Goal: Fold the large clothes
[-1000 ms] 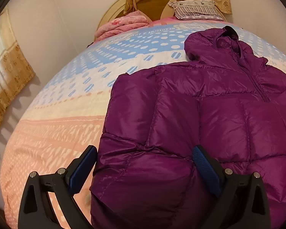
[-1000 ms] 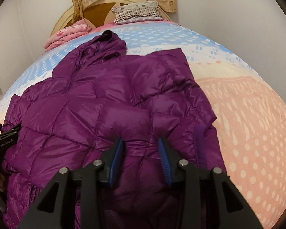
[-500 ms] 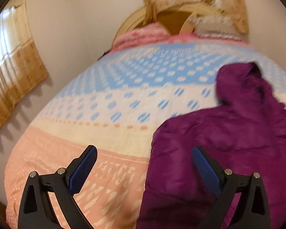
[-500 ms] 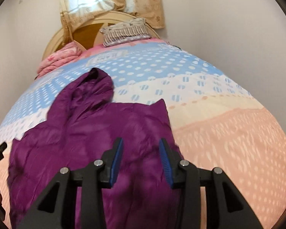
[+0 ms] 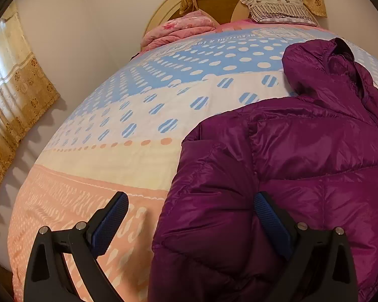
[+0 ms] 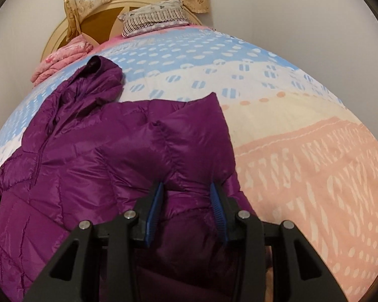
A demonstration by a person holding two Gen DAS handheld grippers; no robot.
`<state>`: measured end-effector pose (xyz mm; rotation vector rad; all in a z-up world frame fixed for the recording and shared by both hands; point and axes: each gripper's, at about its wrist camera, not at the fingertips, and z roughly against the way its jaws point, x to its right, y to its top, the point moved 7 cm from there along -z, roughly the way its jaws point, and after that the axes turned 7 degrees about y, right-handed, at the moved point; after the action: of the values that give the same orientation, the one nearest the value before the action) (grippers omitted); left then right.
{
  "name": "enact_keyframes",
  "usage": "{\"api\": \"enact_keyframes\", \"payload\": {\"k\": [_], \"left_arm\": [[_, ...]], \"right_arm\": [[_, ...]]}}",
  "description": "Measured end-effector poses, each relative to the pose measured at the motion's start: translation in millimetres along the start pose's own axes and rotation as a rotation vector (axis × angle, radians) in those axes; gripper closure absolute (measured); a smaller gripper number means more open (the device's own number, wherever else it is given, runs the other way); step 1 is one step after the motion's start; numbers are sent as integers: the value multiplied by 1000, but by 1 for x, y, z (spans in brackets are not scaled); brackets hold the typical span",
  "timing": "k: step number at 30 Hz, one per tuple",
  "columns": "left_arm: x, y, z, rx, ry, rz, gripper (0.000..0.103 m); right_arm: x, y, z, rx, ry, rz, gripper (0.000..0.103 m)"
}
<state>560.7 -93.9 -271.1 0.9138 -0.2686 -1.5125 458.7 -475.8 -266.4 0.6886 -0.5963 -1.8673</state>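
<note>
A purple puffer jacket (image 5: 302, 176) lies lengthwise on the bed (image 5: 138, 125), hood toward the top of frame. Left gripper (image 5: 191, 216) gapes wide, empty; right gripper (image 6: 186, 201) pinches a jacket fold.

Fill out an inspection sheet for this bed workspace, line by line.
Surface: bedspread, blue, cream and peach bands, dotted.
Job's things: purple puffer jacket lying front up, hood toward the headboard; one edge bunched up at the near right.
Clutter: folded pink blanket and striped pillow at the head.
Grippers: left claw open over the jacket's edge; right claw shut on a raised jacket fold.
Cables: nothing seen.
Surroundings: round wooden headboard, gold curtains, plain walls.
</note>
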Motion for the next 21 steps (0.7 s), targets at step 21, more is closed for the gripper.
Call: {"api": "enact_keyframes", "payload": {"k": [21], "left_arm": [[-1, 0, -5, -11, -30, 22, 2]], "right_arm": [[-3, -1, -7, -13, -53, 58, 58]]}}
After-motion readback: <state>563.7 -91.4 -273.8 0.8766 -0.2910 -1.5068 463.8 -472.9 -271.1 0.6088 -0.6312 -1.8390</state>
